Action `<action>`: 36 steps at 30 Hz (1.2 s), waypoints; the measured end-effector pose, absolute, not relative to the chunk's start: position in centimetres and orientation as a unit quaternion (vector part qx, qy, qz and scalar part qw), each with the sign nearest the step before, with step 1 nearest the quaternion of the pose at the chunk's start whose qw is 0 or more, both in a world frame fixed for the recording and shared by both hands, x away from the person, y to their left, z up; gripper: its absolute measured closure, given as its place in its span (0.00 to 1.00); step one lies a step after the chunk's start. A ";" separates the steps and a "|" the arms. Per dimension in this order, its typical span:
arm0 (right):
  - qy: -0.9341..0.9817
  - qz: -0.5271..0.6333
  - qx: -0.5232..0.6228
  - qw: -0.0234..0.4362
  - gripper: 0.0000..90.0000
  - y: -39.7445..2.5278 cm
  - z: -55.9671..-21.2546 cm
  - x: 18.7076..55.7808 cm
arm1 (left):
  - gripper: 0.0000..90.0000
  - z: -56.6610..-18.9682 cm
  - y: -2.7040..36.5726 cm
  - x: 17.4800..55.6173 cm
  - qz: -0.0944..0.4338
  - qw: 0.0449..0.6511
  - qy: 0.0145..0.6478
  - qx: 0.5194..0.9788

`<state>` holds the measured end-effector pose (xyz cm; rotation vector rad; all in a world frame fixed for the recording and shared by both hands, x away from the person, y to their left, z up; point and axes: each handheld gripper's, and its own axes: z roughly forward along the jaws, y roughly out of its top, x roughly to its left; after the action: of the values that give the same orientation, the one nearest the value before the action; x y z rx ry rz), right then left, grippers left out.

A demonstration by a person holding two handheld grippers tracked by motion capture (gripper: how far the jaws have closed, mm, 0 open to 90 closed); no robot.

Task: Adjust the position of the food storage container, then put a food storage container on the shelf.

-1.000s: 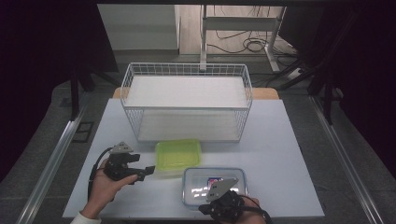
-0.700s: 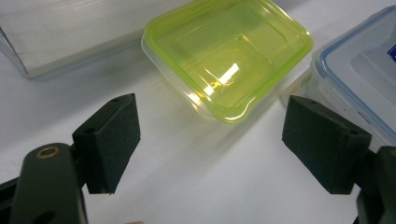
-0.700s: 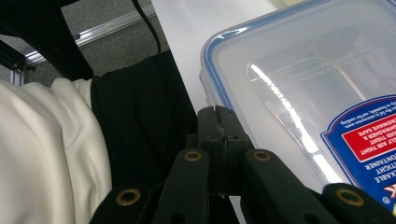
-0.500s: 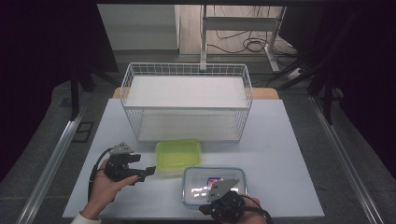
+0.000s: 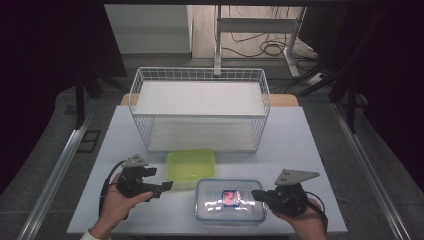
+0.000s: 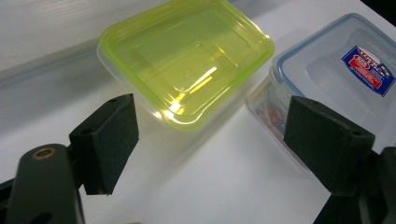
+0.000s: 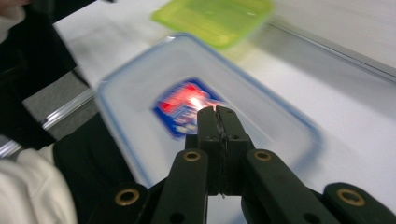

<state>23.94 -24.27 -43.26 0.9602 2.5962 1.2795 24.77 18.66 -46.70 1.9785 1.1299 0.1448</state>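
Boxes sit together at the table's six o'clock edge, green-lidded box (image 5: 191,165) touching the blue-lidded box (image 5: 230,201) at its eleven o'clock. Left gripper (image 6: 212,135) is spread wide toward the green one, likely lining up a grab. Right gripper (image 7: 218,122), pressed closed on nothing, hovers at the blue lid's three o'clock. Empty basket (image 5: 200,108) waits at twelve.

Left claw (image 5: 167,186) gapes wide; right claw (image 5: 256,194) is pressed closed (both hand-held, low).

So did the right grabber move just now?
Yes. The right gripper slid from over the blue-rimmed box out to that box's right edge.
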 end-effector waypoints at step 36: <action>0.780 0.448 0.437 0.019 0.19 -27.6 -45.9 23.9 | 0.08 -46.9 13.6 22.4 -0.027 0.441 0.461 0.770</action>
<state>23.95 -27.60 -45.88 1.3554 2.4214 1.3900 22.35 13.65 -46.93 1.9117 1.1439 -0.0659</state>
